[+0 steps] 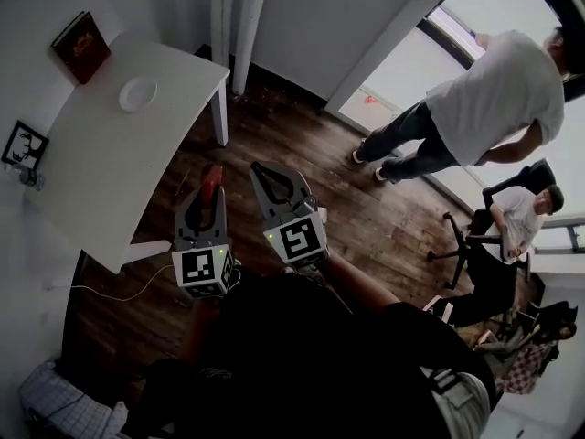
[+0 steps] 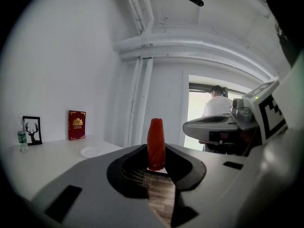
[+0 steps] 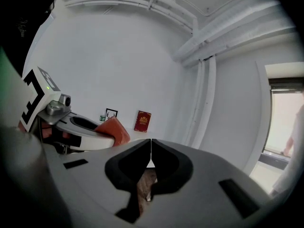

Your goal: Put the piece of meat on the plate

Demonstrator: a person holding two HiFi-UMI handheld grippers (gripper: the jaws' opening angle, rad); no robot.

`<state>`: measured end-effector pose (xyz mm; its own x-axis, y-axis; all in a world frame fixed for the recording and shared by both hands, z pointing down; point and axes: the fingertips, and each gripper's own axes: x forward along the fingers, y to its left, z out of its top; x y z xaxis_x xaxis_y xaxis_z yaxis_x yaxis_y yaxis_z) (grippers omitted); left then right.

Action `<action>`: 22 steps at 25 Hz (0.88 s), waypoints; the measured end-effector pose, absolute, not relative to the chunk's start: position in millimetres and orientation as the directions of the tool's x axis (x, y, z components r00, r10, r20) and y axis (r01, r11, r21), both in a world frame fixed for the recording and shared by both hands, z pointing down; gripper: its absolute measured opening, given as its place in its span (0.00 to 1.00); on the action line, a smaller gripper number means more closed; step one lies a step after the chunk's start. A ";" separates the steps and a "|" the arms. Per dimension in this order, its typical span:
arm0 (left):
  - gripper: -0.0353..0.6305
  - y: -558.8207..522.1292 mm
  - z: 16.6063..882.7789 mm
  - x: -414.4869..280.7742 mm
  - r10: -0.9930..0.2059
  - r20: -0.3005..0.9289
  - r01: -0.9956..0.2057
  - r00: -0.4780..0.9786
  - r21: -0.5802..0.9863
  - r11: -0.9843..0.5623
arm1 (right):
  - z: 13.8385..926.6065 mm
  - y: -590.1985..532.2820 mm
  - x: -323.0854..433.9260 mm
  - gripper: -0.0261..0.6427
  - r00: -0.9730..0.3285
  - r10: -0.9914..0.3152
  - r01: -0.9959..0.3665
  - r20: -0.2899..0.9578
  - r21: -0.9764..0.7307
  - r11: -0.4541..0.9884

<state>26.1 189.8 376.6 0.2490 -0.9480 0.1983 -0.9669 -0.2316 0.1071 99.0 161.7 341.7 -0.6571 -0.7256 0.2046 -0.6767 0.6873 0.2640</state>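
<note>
A red-orange piece of meat (image 2: pixel 156 144) stands upright between the jaws of my left gripper (image 1: pixel 212 188), which is shut on it; it also shows as the meat (image 1: pixel 211 183) in the head view and the meat (image 3: pixel 113 129) in the right gripper view. My right gripper (image 1: pixel 266 177) is beside it to the right, jaws shut on nothing. Both hang over the wooden floor, short of the white table (image 1: pixel 101 181). A small white plate (image 1: pixel 138 94) lies near the table's far end, seen as the plate (image 2: pixel 91 151) ahead of the left gripper.
A dark red book (image 1: pixel 81 46) and a framed deer picture (image 1: pixel 25 144) stand on the table by the wall, with a small bottle (image 2: pixel 22 137) beside the picture. White pipes (image 1: pixel 236 26) run down behind the table. A person (image 1: pixel 475 117) stands at the window and others sit on chairs at the right.
</note>
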 end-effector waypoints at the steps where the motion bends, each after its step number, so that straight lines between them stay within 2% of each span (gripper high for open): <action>1: 0.19 186.5 377.3 22.6 -0.946 0.198 -0.965 0.258 0.110 -0.240 | 341.2 158.2 95.6 0.07 -0.651 -0.730 -0.680 0.208 0.267 0.683; 12: 0.19 157.2 385.9 7.9 -0.929 0.223 -0.952 0.295 0.157 -0.264 | 345.3 131.9 80.1 0.07 -0.626 -0.741 -0.687 0.242 0.279 0.671; 22: 0.18 108.6 400.8 -13.3 -0.950 0.272 -0.986 0.157 0.105 -0.132 | 365.0 63.2 63.6 0.07 -0.725 -0.648 -0.601 0.235 0.243 0.761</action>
<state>-13.3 108.6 400.8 0.1567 -0.9495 0.2717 -0.9856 -0.1325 0.1054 63.6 63.2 365.0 -0.7247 -0.6476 0.2355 -0.6012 0.7612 0.2429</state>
